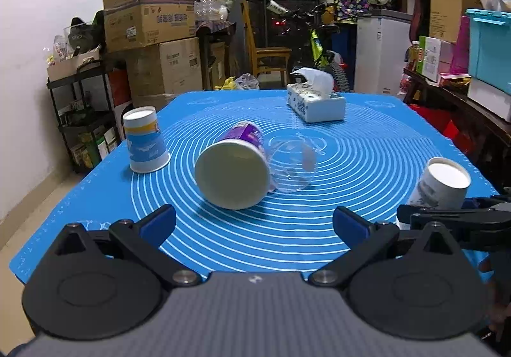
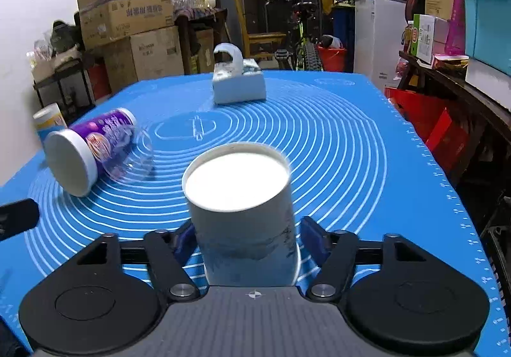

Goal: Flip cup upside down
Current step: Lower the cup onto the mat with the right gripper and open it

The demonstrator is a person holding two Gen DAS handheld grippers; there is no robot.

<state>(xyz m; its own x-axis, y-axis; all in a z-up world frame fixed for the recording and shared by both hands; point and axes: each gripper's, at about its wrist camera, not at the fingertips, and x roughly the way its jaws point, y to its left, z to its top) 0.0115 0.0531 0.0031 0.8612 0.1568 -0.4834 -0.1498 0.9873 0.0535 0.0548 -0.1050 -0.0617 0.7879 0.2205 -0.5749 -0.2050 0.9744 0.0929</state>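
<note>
so the right gripper (image 2: 244, 242) is pinching a white cup (image 2: 239, 197), base up, near the mat (image 2: 351, 149); the left gripper (image 1: 254, 222) is gaping, while the purple cup (image 1: 233, 171) is lying unflipped.

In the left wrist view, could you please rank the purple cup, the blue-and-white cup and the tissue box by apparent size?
1. purple cup, lying on its side, nearest the camera, so partly inflated.
2-3. tissue box and blue-and-white cup look alike; unranked.
</note>
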